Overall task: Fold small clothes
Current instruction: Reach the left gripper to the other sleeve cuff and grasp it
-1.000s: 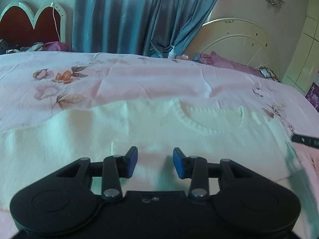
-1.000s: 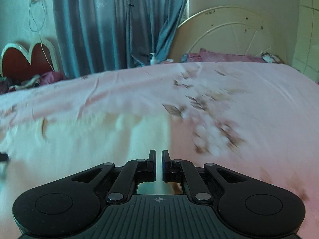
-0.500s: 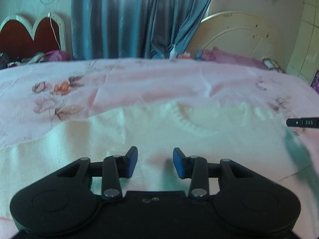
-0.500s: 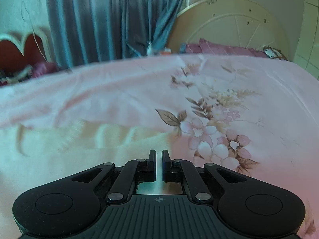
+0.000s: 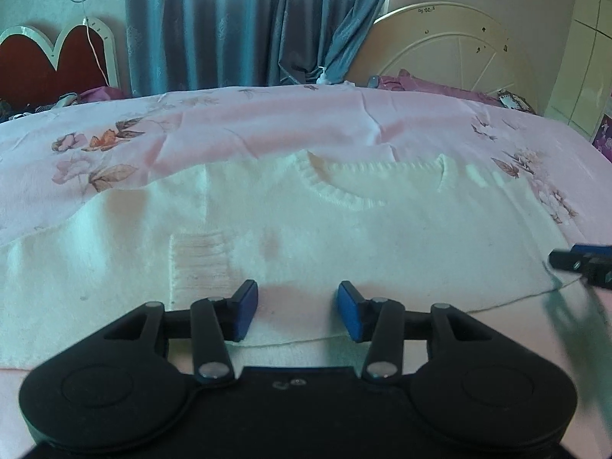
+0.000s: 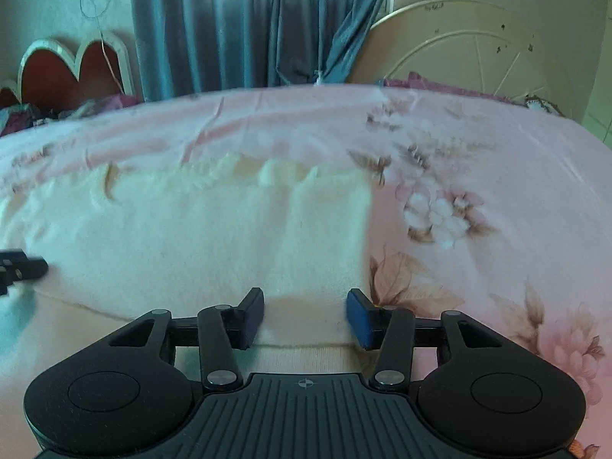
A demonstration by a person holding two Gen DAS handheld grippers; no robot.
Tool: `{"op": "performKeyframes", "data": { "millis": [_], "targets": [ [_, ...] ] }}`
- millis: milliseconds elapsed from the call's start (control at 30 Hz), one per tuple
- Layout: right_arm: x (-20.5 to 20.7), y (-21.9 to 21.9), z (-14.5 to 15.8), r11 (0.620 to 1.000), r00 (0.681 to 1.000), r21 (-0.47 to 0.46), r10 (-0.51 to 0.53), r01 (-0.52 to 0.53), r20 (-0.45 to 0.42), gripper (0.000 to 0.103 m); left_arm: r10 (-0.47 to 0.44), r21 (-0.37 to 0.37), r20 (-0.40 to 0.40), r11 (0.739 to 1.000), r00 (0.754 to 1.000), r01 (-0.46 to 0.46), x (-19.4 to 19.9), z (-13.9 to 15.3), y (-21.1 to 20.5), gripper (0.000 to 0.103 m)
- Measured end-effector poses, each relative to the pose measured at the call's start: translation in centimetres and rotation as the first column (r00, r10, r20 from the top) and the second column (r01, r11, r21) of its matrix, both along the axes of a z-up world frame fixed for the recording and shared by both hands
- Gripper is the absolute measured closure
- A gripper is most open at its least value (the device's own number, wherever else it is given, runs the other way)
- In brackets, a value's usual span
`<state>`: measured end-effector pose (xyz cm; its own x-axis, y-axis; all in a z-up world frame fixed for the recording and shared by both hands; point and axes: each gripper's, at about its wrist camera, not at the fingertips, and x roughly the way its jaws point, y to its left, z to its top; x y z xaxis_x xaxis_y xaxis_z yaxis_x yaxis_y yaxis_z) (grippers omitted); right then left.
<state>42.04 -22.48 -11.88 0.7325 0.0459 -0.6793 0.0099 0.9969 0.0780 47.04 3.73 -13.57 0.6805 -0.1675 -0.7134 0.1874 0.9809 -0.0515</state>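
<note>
The left gripper, black with blue rubber-faced pads, is opening its jaws; they stand part-way apart over the near fold of a cream-white knitted sweater, and the pads press on nothing. Cloth lies below the gap, but whether the fingertips touch it cannot be told. The right gripper, of the same black build with blue pads, is also opening its jaws, about as wide, above the sweater's right-hand edge; cloth shows between the pads but is not pinched.

The sweater lies spread flat on a pale pink bedsheet printed with brown-leaved flowers, its rounded ribbed neckline towards the far side. A ribbed cuff rests on the body of the garment just beyond the left gripper. The knit looks soft and fuzzy, with a folded layer making a thin edge line across the near part. In the right wrist view the sweater ends in a straight vertical edge beside a printed flower, and its far edge is rumpled.

Beyond the bed hang blue-grey pleated curtains, flanked by a red heart-shaped headboard with a white rim and a cream round-topped bed frame.
</note>
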Motion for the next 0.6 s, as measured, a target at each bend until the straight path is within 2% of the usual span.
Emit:
{"op": "performKeyframes", "data": {
  "millis": [100, 167, 433, 600],
  "targets": [
    [-0.7, 0.4, 1.4, 1.000, 1.000, 0.004, 0.016, -0.016, 0.023, 0.055, 0.022, 0.010, 0.010, 1.000, 1.000, -0.022, -0.9, 0.8, 0.8, 0.044],
    [-1.2, 1.1, 2.2, 0.999, 0.999, 0.001, 0.032, -0.032, 0.030, 0.055, 0.038, 0.016, 0.019, 0.999, 0.999, -0.038, -1.5, 1.2, 1.4, 0.041],
    [-1.9, 4.8, 3.2, 0.997, 0.997, 0.009, 0.074, -0.074, 0.010, 0.055, 0.097, 0.029, 0.053, 0.995, 0.994, -0.099, -3.5, 3.0, 4.9, 0.036],
    [-1.9, 7.8, 3.2, 0.993, 0.993, 0.018, 0.119, -0.119, 0.000, 0.055, 0.154, 0.038, 0.064, 0.987, 0.986, -0.156, -4.7, 3.3, 8.7, 0.036]
  ]
}}
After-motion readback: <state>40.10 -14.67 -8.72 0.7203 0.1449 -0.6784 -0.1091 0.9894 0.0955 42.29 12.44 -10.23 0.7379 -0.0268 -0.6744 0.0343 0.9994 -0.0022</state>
